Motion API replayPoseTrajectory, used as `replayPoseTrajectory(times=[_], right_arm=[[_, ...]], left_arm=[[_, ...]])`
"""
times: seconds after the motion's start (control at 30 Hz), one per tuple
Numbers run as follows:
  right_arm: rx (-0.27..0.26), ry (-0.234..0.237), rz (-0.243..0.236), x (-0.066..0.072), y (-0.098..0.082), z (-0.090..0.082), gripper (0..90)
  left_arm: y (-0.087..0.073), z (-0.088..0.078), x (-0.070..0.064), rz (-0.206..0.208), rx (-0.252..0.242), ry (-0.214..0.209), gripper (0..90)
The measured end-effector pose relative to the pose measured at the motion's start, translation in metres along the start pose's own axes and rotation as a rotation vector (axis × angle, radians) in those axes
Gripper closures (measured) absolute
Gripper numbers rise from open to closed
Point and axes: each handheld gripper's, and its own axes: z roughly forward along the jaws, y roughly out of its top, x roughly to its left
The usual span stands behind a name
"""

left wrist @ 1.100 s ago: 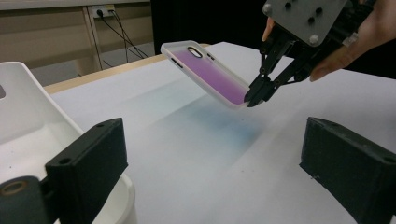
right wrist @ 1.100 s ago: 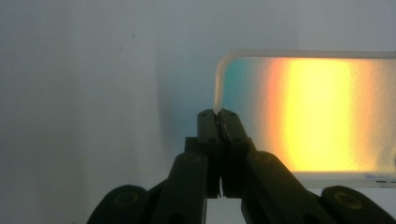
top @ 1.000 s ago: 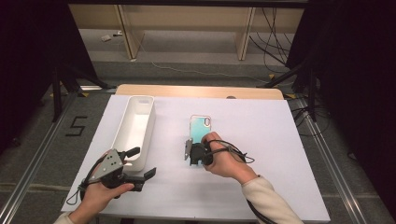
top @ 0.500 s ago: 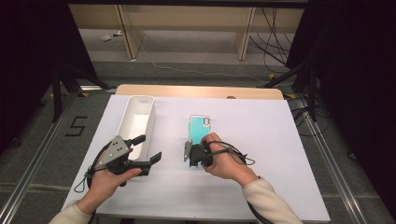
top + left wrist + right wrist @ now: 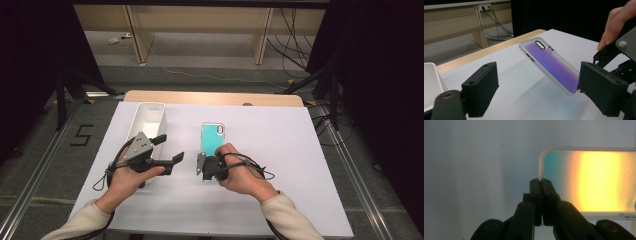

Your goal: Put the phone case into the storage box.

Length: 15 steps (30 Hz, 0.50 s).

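Note:
A phone case (image 5: 214,137) with a clear rim lies mid-table; it looks teal from above and purple in the left gripper view (image 5: 551,65). My right gripper (image 5: 205,167) is shut on the rim at its near corner (image 5: 541,182), so the case (image 5: 596,182) tilts up at that end. My left gripper (image 5: 169,149) hovers to the left of the case, beside the white bin (image 5: 150,115). Its jaws (image 5: 540,82) stand wide and have just been closing a little, with nothing gripped. They point across the table at the tilted case.
The long white bin (image 5: 430,82) stands at the table's back left. A wooden strip (image 5: 215,97) runs along the white table's far edge. Cables trail from both grippers. Table legs and floor cables lie beyond the table.
My left gripper has risen and moved away from the table's front edge, rightward toward the case. The right gripper and the case have stayed put.

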Motion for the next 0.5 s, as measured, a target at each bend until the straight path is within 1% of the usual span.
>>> replayPoseTrajectory(times=[0.03,0.07,0.1,0.17,0.2,0.23,0.27,0.37,0.4,0.43,0.5], right_arm=[[0.001,0.001,-0.008,0.0,0.0,0.0,89.5],[-0.011,-0.003,-0.031,-0.001,0.0,0.0,89.5],[-0.006,-0.003,-0.007,0.001,0.001,-0.001,89.5],[-0.005,-0.005,-0.008,0.001,0.001,-0.002,89.5],[-0.015,-0.008,-0.037,-0.001,0.001,-0.001,89.5],[-0.015,-0.008,-0.04,-0.001,0.001,-0.001,89.5],[-0.003,-0.014,-0.008,0.002,0.002,-0.002,89.5],[-0.007,-0.012,-0.014,0.002,0.003,-0.003,89.5],[-0.008,-0.01,-0.021,0.002,0.003,-0.003,89.5],[-0.017,-0.012,-0.046,0.0,0.003,-0.002,89.5],[-0.009,-0.011,-0.013,0.003,0.004,-0.003,89.5]], left_arm=[[0.001,0.002,0.0,0.001,0.007,0.0,15.8],[0.003,0.004,0.0,0.0,0.012,-0.003,15.8],[0.004,0.006,0.001,-0.001,0.016,-0.004,15.8],[0.006,0.01,0.001,-0.003,0.019,-0.005,15.8],[0.007,0.012,0.001,-0.004,0.023,-0.006,15.8],[0.008,0.014,0.001,-0.007,0.025,-0.005,15.9],[0.009,0.015,0.001,-0.006,0.027,-0.004,15.9],[0.013,0.021,0.001,-0.009,0.035,-0.006,16.0],[0.013,0.023,0.001,-0.011,0.033,-0.011,16.0],[0.014,0.025,0.001,-0.012,0.039,-0.009,16.0],[0.015,0.029,0.001,-0.013,0.043,-0.012,16.1]])
